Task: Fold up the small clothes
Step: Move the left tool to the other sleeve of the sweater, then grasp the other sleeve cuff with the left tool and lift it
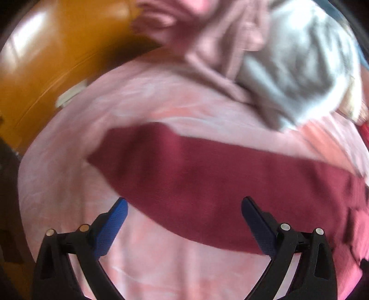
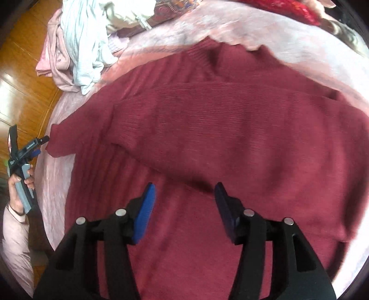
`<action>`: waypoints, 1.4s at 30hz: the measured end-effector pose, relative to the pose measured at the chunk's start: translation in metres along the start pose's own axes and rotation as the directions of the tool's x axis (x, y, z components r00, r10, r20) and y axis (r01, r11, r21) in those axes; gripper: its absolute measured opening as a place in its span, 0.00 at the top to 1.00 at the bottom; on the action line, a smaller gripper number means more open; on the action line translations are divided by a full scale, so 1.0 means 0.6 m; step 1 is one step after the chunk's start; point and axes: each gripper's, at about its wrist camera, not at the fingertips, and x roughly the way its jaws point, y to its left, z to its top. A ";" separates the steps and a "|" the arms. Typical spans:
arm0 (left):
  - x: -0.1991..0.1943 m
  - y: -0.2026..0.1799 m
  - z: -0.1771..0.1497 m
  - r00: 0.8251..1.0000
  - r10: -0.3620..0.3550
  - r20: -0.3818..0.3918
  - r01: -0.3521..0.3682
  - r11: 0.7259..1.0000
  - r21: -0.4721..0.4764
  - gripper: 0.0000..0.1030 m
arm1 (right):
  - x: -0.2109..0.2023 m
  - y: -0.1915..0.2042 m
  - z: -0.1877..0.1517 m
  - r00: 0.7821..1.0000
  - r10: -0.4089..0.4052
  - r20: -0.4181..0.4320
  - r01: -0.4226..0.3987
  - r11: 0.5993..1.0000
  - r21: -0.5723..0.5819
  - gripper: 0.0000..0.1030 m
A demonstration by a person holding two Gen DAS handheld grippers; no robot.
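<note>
A dark red knit sweater [image 2: 230, 129] lies spread on a pink bedsheet [image 2: 288, 53], with one sleeve folded across its body. In the left wrist view one red sleeve [image 1: 207, 175] stretches across the sheet. My left gripper [image 1: 184, 203] is open and empty, just above the sleeve's near edge; it also shows at the left edge of the right wrist view [image 2: 39, 145], beside the sleeve's cuff. My right gripper [image 2: 184, 189] is open and empty, hovering over the sweater's lower body.
A pile of other clothes, pink [image 1: 207, 46] and pale grey-blue [image 1: 299, 64], lies at the far side of the bed; it shows in the right wrist view [image 2: 80, 46] too. A wooden floor [image 1: 46, 57] lies beyond the bed's left edge. Red fabric [image 2: 288, 9] lies at the top right.
</note>
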 end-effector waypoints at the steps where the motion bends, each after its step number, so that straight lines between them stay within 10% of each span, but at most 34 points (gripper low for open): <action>1: 0.012 0.014 0.005 1.000 0.007 -0.009 -0.007 1.000 -0.006 0.04 | 0.006 0.010 0.003 1.000 0.001 -0.002 -0.001 1.000 -0.005 0.46; 19: 0.095 0.004 0.016 0.996 -0.065 -0.054 0.069 0.994 0.081 0.11 | 0.036 0.060 0.006 1.000 0.011 0.007 -0.010 0.997 -0.078 0.43; 21: 0.094 0.009 0.019 0.997 -0.059 -0.052 0.062 0.996 0.057 0.23 | 0.035 0.054 0.002 1.000 0.017 0.001 -0.017 0.997 -0.073 0.44; 26: 0.071 -0.003 0.018 0.998 -0.061 -0.021 0.062 0.995 0.079 0.87 | 0.025 0.034 -0.008 1.000 0.027 -0.004 -0.027 0.998 -0.052 0.45; 29: 0.053 -0.009 0.015 0.996 -0.088 0.003 0.088 0.994 0.065 0.91 | 0.015 0.020 -0.014 1.000 0.019 0.005 -0.018 0.999 -0.046 0.45; 42: -0.103 -0.186 -0.035 0.915 -0.385 0.122 0.349 0.905 0.242 0.92 | -0.033 -0.078 -0.037 0.998 -0.038 0.050 0.036 0.999 0.040 0.46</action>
